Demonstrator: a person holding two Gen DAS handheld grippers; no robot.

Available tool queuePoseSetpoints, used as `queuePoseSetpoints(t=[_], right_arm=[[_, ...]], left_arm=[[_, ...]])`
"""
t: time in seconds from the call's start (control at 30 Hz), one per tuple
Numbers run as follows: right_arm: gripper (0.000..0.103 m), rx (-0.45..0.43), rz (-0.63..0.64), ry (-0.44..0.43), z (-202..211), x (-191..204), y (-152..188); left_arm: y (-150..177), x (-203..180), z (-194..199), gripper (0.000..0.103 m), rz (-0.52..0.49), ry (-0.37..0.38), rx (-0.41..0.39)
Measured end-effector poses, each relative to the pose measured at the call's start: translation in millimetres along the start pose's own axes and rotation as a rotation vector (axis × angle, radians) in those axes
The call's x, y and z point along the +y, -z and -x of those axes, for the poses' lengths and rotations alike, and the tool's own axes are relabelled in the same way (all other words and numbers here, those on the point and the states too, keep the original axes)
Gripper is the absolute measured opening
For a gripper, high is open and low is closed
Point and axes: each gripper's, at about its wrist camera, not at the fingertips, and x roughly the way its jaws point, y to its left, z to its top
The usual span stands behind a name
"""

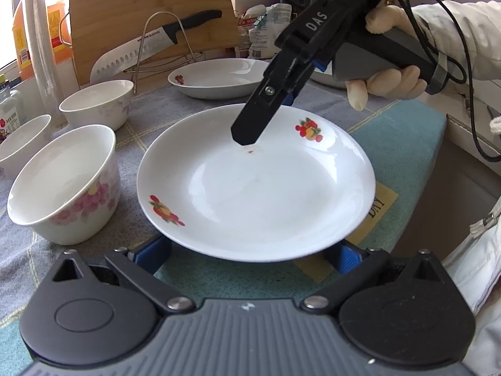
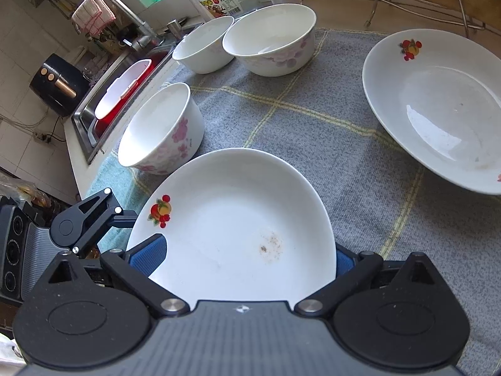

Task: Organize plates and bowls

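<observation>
Gripping the near plate (image 2: 238, 219) at its six o'clock rim, the right gripper (image 2: 249, 258) had its jaws clamped on it. The left gripper (image 1: 247, 255) straddled its own edge, grip uncertain. Keeping it level, it should go onto the plate (image 2: 438, 109) at two o'clock.

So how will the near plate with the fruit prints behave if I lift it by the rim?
The plate looks like glazed ceramic: probably rigid, breakable if dropped. Its glossy rim may slip between the pads. Wide and shallow, it will likely tilt when gripped at one edge.
</observation>
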Motion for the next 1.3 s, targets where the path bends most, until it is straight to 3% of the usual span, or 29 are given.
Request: queuePoseSetpoints(t=[0.13,1.3], right_arm=[[0.103,0.016,0.0,-0.011,1,0,0],[0.103,0.099,-0.103,-0.084,5,-7,-7]], left_arm=[[-1,-5,1,0.103,-0.05,-0.014,-0.009],[-8,-4,-1,0.102,-0.052,0.01,0.016]])
